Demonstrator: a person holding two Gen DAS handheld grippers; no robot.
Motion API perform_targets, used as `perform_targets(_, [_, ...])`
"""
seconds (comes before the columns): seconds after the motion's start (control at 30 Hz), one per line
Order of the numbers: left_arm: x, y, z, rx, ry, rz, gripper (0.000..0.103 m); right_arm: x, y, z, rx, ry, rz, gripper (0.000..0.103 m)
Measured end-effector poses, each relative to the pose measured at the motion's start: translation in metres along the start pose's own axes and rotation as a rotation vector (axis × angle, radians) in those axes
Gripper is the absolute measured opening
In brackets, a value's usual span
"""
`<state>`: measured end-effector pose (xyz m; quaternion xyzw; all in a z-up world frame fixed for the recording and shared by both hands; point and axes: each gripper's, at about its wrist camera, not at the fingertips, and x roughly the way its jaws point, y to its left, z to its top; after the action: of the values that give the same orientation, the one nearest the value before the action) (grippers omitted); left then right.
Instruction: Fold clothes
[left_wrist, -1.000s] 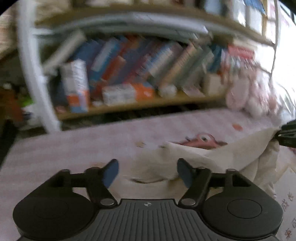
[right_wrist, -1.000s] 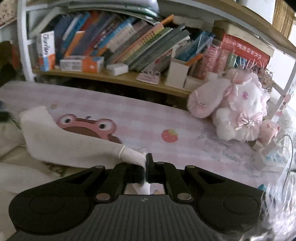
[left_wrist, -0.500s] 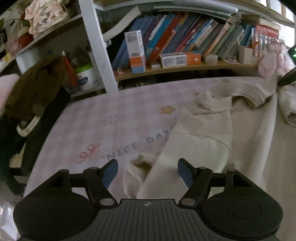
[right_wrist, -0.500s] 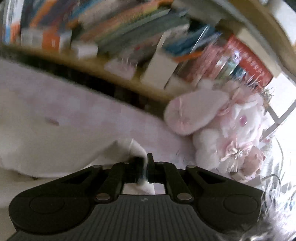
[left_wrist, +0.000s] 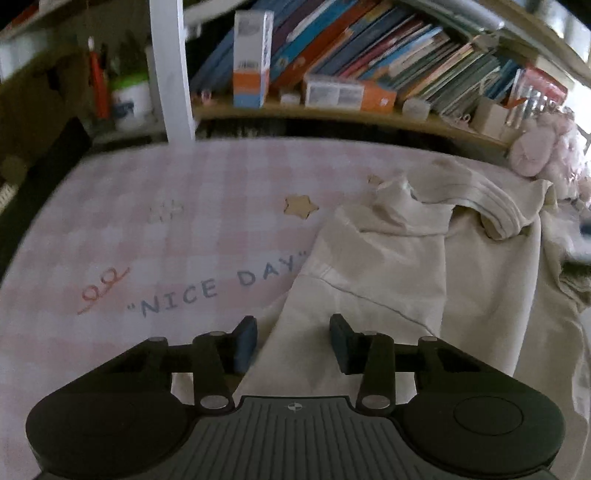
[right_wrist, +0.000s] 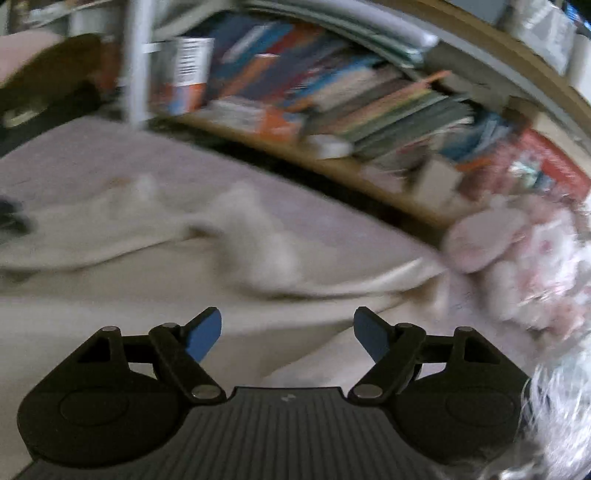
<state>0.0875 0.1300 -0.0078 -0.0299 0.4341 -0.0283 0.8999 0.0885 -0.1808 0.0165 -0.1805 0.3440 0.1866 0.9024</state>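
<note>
Left gripper (left_wrist: 291, 339) angled down over garment (left_wrist: 388, 266)

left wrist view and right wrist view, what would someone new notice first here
The cream garment lies crumpled across the right of the pink checked cover, beside its "NICE DAY" lettering. Behind runs a shelf of leaning books, with a pink plush toy at its right end. The left gripper has just been closing, its fingers astride the garment's edge, and the right gripper has just opened, nothing between its fingers.

Right view blurred, garment (left_wrist: 406, 266) cut off
</note>
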Motion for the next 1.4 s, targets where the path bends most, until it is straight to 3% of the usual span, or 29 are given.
perform_targets(0.07, [0.006, 0.007, 0.001, -0.039, 0.023, -0.031, 0.035, -0.007, 0.023, -0.013, -0.014, 0.024, 0.044, 0.077])
perform_targets(0.1, [0.007, 0.010, 0.000, -0.056, 0.026, -0.049, 0.012, -0.008, 0.033, -0.019, -0.027, 0.034, 0.052, 0.077])
perform_targets(0.13, [0.005, 0.012, 0.001, -0.064, 0.018, -0.054, 0.000, -0.008, 0.041, -0.023, -0.041, 0.047, 0.054, 0.077])
perform_targets(0.23, [-0.014, 0.018, 0.014, -0.031, -0.104, 0.012, 0.000, -0.007, 0.059, -0.035, -0.058, 0.089, 0.059, 0.077])
perform_targets(0.43, [-0.022, 0.038, 0.090, 0.099, -0.293, 0.176, 0.000, -0.001, 0.064, -0.051, 0.000, 0.159, 0.072, 0.075])
perform_targets(0.67, [0.026, 0.071, 0.162, 0.176, -0.308, 0.349, 0.000, -0.002, 0.068, -0.049, 0.065, 0.197, 0.086, 0.075])
perform_targets(0.8, [0.058, 0.091, 0.180, 0.125, -0.276, 0.414, 0.000, 0.000, 0.066, -0.047, 0.085, 0.212, 0.089, 0.075])
perform_targets(0.97, [0.080, 0.104, 0.179, 0.111, -0.231, 0.438, 0.001, 0.000, 0.060, -0.049, 0.104, 0.221, 0.098, 0.078])
perform_targets(1.17, [0.081, 0.116, 0.189, 0.042, -0.246, 0.447, 0.001, 0.001, 0.054, -0.052, 0.147, 0.226, 0.111, 0.080])
perform_targets(1.2, [0.083, 0.117, 0.190, 0.029, -0.230, 0.448, 0.008, 0.000, 0.053, -0.053, 0.154, 0.229, 0.114, 0.080])
perform_targets(1.3, [0.079, 0.120, 0.184, 0.026, -0.226, 0.501, 0.010, 0.001, 0.052, -0.052, 0.138, 0.231, 0.122, 0.081])
perform_targets(1.4, [0.059, 0.124, 0.171, 0.008, -0.243, 0.416, 0.015, 0.001, 0.049, -0.053, 0.126, 0.229, 0.132, 0.081])
